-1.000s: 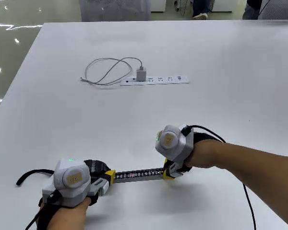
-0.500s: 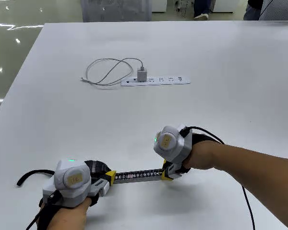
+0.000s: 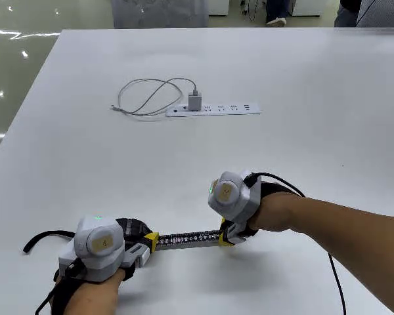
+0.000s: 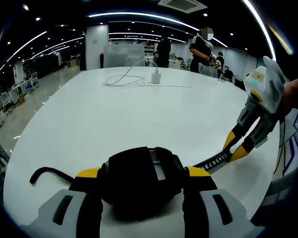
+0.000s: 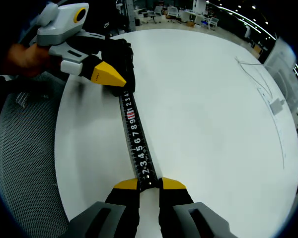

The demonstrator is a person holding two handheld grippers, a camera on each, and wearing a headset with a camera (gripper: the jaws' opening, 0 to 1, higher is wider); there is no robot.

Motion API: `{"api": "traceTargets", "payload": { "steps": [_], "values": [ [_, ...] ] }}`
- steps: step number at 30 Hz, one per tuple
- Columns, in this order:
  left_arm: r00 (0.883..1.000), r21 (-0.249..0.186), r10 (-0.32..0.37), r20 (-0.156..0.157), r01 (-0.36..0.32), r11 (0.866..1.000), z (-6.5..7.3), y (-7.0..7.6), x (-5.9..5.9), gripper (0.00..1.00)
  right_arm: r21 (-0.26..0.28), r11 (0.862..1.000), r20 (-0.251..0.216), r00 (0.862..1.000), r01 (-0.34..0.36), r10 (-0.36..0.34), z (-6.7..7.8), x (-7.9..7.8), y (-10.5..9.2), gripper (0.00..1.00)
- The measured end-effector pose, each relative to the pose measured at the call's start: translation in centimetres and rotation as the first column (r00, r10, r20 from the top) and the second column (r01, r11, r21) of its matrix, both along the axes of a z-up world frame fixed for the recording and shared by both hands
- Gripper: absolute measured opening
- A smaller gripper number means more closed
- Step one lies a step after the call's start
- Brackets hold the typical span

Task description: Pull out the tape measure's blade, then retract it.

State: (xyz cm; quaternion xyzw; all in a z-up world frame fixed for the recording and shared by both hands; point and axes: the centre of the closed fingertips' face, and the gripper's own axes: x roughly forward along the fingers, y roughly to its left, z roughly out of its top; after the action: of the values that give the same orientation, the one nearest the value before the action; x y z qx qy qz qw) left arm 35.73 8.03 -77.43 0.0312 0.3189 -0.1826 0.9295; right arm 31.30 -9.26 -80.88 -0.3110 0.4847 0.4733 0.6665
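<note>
**While both grippers grip, the blade is out a short way**

Since the power strip [image 3: 213, 109] is the fixed thing on the white worktop [image 3: 295, 72], we place everything from it. The tape measure [image 3: 131, 230] is well apart from the power strip, on the person's side of it and off to the left, close to the worktop's near edge. Its black case sits between the jaws of the left gripper [image 3: 144, 244]. In the left gripper view, the yellow-tipped jaws are closed in against both sides of the case and hold it.

The blade [image 3: 187, 238] runs out of the case to the right, low over the worktop. It stays about as far from the power strip as the case does. It is dark with pale numerals, and one of them is red in the right gripper view.

The right gripper [image 3: 222, 239] is also well apart from the power strip, roughly straight towards the person from it. Its jaws are pinched almost fully together on the blade's free end, with just the blade between the tips.

A white charger [image 3: 194, 102] is plugged into the power strip's left end. Its cable [image 3: 144, 98] loops on the worktop just left of the strip. A black strap [image 3: 43, 239] trails left from the tape measure, away from the power strip.
</note>
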Motion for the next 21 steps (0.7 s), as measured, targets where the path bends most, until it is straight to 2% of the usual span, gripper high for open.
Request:
{"api": "traceTargets", "payload": {
  "steps": [21],
  "values": [
    [1.000,-0.004,-0.001,-0.001,0.001,1.000,-0.02,-0.01,-0.01,0.61,0.012,1.000,0.002,1.000,0.000,0.000,-0.02,0.03,0.72,0.10]
  ]
}}
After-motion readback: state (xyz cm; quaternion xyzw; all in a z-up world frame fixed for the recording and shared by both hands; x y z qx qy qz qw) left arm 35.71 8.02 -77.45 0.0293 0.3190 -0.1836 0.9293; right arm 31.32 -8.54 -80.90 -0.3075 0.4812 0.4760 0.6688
